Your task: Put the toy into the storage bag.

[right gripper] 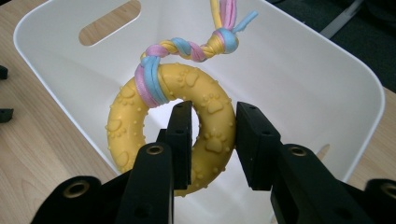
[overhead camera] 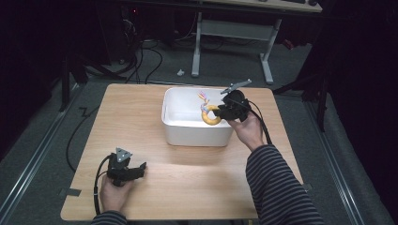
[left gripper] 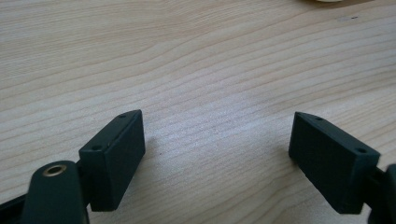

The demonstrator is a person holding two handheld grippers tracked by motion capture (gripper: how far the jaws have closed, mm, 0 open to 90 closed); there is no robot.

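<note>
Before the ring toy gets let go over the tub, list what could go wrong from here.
1. The right gripper pinches only one side of the yellow ring, so the ring may swing or slip sideways.
2. The braided rope hangs free and could catch on the white tub's rim.
3. The ring sits near the tub's right wall; released here, it might strike it.

A light wooden table (overhead camera: 155,122) carries a white plastic bin (overhead camera: 197,131), which stands on its far half, right of centre.
</note>
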